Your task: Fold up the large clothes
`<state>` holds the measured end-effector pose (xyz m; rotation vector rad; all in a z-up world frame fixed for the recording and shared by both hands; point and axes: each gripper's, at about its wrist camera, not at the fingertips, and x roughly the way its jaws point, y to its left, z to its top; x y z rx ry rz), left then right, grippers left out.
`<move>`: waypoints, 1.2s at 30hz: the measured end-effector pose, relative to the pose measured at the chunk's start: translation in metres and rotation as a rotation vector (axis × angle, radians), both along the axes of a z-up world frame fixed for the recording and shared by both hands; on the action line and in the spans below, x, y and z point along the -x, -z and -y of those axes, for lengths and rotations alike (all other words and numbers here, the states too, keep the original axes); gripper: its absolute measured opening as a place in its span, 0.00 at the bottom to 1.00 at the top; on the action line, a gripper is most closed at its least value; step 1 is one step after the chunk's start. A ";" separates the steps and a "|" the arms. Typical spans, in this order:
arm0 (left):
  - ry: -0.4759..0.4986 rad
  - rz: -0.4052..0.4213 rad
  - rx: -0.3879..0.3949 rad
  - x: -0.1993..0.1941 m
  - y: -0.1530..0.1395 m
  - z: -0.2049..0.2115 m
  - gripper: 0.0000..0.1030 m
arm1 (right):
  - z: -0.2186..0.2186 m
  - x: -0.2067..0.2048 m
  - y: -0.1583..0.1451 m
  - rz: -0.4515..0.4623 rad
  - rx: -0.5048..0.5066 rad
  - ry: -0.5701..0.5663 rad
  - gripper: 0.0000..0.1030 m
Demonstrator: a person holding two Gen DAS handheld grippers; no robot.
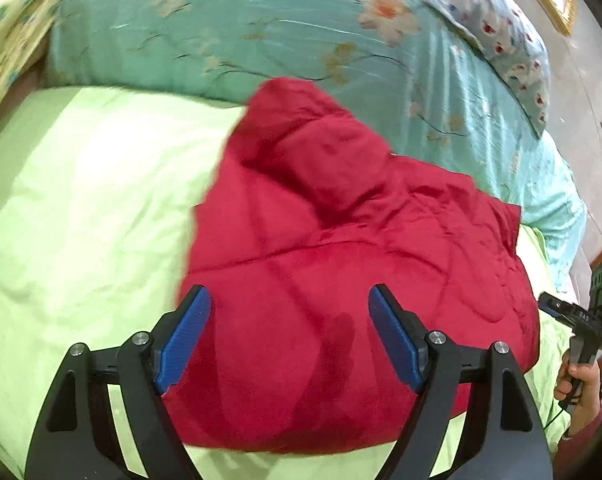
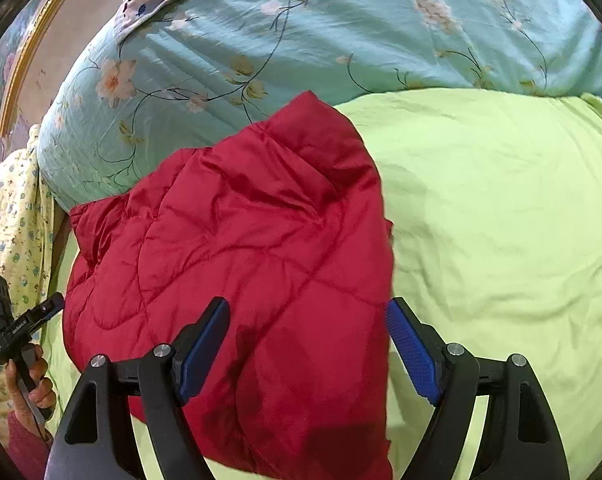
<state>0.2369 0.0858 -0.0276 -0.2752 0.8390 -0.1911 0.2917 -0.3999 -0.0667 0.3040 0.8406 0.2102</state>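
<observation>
Left wrist view. The left gripper hangs over the near part of a red quilted jacket, its blue-padded fingers spread wide with nothing between them; whether the tips touch the fabric cannot be told. The jacket lies in a puffy, folded heap on a light green sheet, its far end bunched up against a turquoise floral quilt. At the right edge the right gripper appears, held in the person's hand beside the jacket's edge; its finger spacing is not legible here.

Right wrist view. The right gripper is likewise wide apart and empty, its left finger over the jacket and its right finger over the sheet, straddling the garment's right edge. The jacket's stitched panels are creased, and its raised far end leans toward the quilt. At the left edge the left gripper shows in a hand, near a yellow printed cloth.
</observation>
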 end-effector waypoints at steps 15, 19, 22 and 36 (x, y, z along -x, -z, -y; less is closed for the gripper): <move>-0.066 -0.158 0.465 -0.020 0.064 -0.084 0.80 | 0.033 -0.008 0.051 -0.139 -0.311 -0.012 0.84; -0.042 -0.186 0.543 -0.034 0.075 -0.078 0.80 | 0.034 -0.019 0.064 -0.168 -0.384 -0.018 0.88; -0.018 -0.199 0.556 -0.041 0.078 -0.070 0.80 | 0.030 -0.030 0.074 -0.208 -0.462 -0.055 0.91; 0.009 -0.175 0.397 -0.051 0.074 -0.037 0.63 | 0.007 -0.051 0.081 -0.236 -0.431 -0.071 0.87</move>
